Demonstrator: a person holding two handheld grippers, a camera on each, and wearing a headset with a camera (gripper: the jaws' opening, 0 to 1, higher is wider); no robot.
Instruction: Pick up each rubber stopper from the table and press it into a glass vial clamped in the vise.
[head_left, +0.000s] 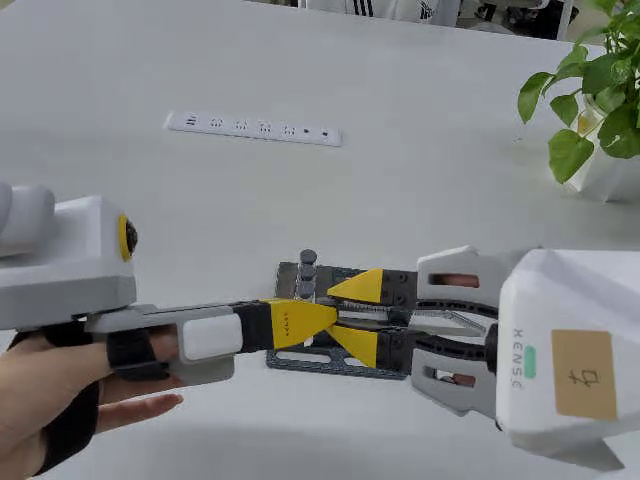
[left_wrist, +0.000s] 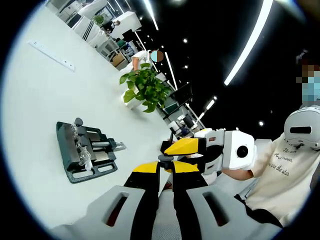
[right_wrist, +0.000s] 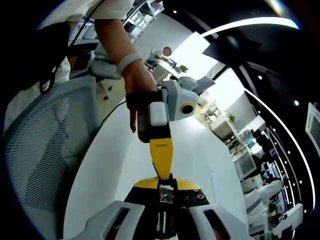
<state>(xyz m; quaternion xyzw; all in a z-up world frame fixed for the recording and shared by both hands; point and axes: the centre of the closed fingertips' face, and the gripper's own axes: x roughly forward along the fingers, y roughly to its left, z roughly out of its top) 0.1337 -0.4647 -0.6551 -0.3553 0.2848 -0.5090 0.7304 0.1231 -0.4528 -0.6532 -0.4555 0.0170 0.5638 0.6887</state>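
**Yellow tip to yellow tip above the vise (head_left: 300, 360)**

Pinches a dark rubber stopper (left_wrist: 165, 158) at the tips of the left gripper (head_left: 325, 322), jaws pressed almost together. Spreads the jaws of the right gripper (right_wrist: 168, 182) wide around that tip, apparently touching nothing, probably to take the stopper over for a better hold before pressing. Hovers over the vise on the tabletop (head_left: 300, 180), dark-capped glass vials (head_left: 306, 285) clamped within.

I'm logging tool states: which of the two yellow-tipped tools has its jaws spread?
The white-bodied right tool: its yellow jaws stand apart, straddling the closed tip of the left tool.
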